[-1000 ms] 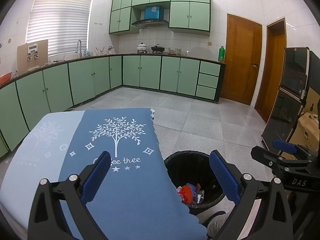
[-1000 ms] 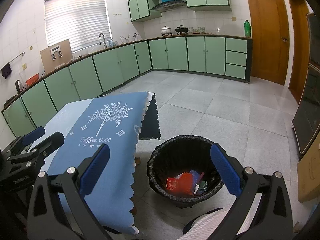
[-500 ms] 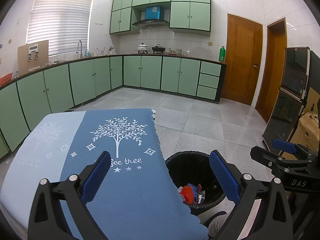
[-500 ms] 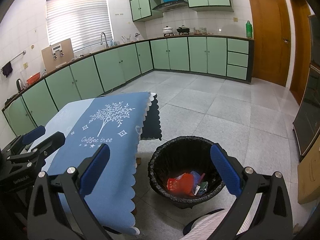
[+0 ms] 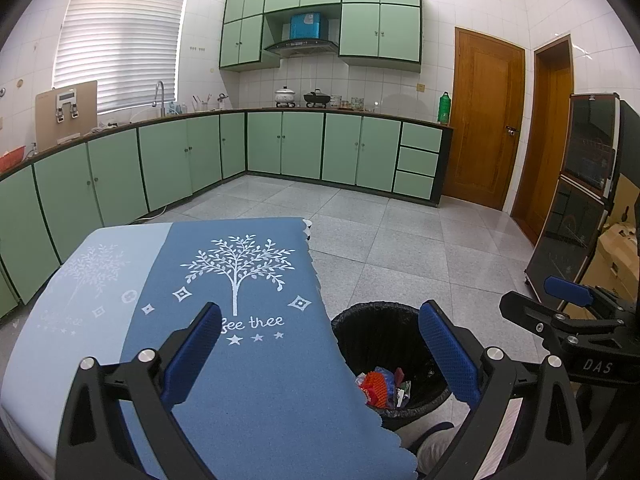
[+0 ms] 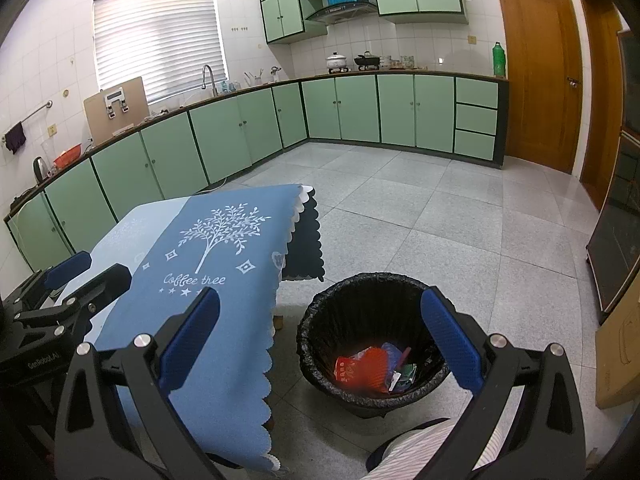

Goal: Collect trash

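Observation:
A black bin [image 6: 320, 320] with a black liner stands on the floor to the right of the table; it also shows in the left wrist view [image 5: 372, 312]. Red, blue and green wrappers [image 6: 372, 368] lie at its bottom, also seen in the left wrist view [image 5: 382, 386]. My left gripper [image 5: 320, 344] is open and empty above the near right part of the blue tablecloth [image 5: 240, 280]. My right gripper [image 6: 320, 336] is open and empty above the bin. I see no trash on the cloth.
Green kitchen cabinets [image 5: 280, 148] line the left and far walls. Wooden doors [image 5: 488, 120] stand at the right. A dark glass cabinet [image 5: 576, 208] and cardboard boxes [image 5: 612, 256] stand at the right. A person's leg [image 6: 424, 452] shows below the right gripper.
Both views have shifted slightly; the table and bin sit a little lower in frame. Both grippers stay open and empty.

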The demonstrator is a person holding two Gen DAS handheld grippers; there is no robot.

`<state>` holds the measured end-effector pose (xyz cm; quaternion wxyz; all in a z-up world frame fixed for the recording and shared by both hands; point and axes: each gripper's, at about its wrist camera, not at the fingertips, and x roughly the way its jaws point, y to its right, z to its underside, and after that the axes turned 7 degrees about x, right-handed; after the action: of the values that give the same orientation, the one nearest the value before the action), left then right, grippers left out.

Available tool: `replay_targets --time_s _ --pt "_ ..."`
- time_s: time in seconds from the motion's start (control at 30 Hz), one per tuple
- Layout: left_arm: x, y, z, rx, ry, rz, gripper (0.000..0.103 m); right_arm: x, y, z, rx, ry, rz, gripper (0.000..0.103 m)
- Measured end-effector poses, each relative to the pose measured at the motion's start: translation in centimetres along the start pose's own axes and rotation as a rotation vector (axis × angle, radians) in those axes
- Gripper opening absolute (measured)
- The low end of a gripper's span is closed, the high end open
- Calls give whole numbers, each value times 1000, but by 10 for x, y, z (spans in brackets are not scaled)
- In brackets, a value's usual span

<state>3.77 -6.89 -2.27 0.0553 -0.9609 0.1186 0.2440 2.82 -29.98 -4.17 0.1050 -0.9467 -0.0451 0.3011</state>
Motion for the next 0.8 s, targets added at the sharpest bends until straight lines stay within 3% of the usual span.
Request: replay_targets --time_s 0.8 --pt "0 -5 -1 -2 -4 1 97 2 -1 -1 -2 -3 -1 98"
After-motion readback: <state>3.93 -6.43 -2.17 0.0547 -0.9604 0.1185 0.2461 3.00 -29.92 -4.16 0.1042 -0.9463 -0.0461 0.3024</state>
